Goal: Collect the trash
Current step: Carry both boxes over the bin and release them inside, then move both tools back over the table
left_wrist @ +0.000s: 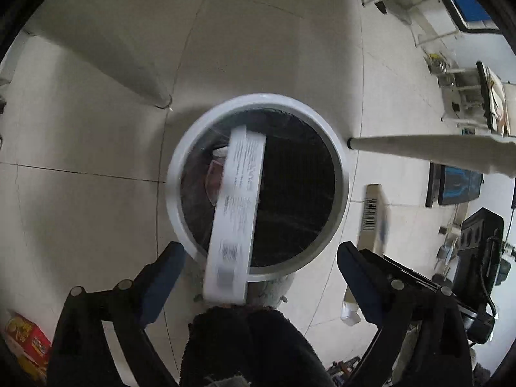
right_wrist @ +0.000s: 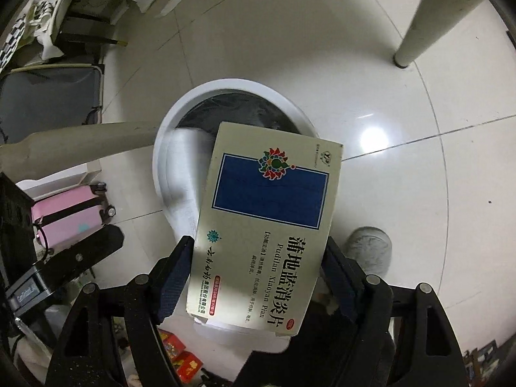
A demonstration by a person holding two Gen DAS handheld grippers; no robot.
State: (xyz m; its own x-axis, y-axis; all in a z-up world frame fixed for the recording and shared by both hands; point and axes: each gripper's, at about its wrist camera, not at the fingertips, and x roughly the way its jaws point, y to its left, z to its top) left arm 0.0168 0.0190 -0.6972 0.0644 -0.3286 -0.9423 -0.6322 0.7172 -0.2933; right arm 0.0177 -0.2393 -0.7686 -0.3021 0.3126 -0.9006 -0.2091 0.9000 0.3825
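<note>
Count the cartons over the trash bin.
2. A white carton is loose over the trash bin, below the open left gripper; the Pudilan carton sits clamped in the right gripper. Others may be hidden inside.

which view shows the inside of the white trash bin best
The left wrist view. It looks almost straight down into the white trash bin, showing the whole rim, the dark liner and a white box blurred over the opening. In the right wrist view a medicine box between the jaws covers most of the bin's mouth.
</note>
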